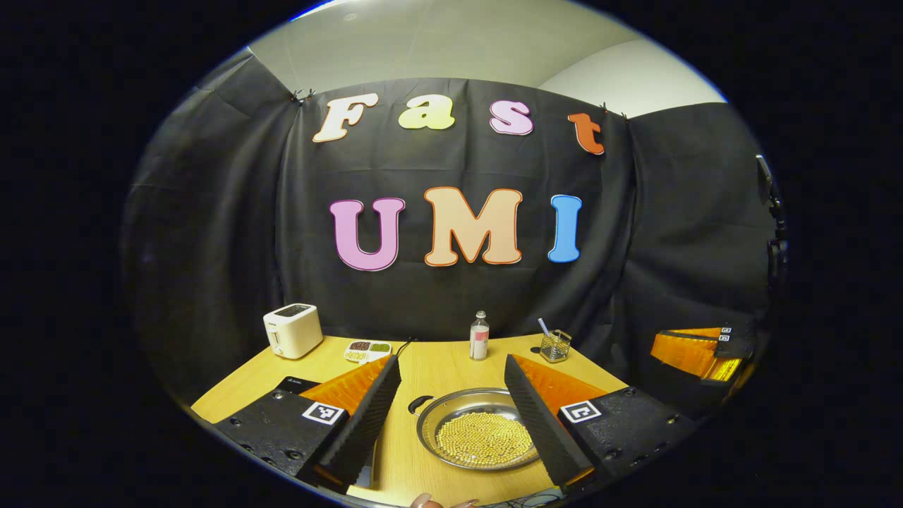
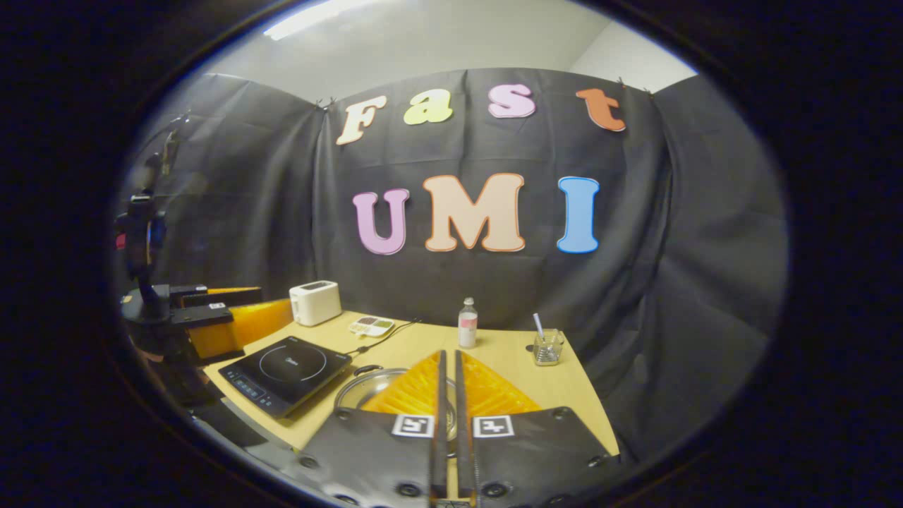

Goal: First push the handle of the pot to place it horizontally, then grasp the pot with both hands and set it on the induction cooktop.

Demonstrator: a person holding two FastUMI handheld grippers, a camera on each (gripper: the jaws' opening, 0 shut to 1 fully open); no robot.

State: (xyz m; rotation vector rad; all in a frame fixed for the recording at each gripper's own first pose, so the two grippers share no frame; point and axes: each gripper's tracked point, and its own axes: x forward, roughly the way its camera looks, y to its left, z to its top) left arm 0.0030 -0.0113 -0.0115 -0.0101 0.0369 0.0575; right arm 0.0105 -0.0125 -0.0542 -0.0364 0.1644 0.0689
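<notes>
Both views look low across the table (image 1: 451,360) toward the booth's wall.

Dim booth, ceiling light glare at top, strong fisheye bending at edges, sharp centre

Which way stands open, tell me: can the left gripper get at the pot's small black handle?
Probably yes: the left gripper is open above the steel pot, and bare table lies around its black handle.

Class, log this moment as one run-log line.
left gripper: open, above pot | right gripper: shut, empty | pot: on table, off cooktop
</notes>
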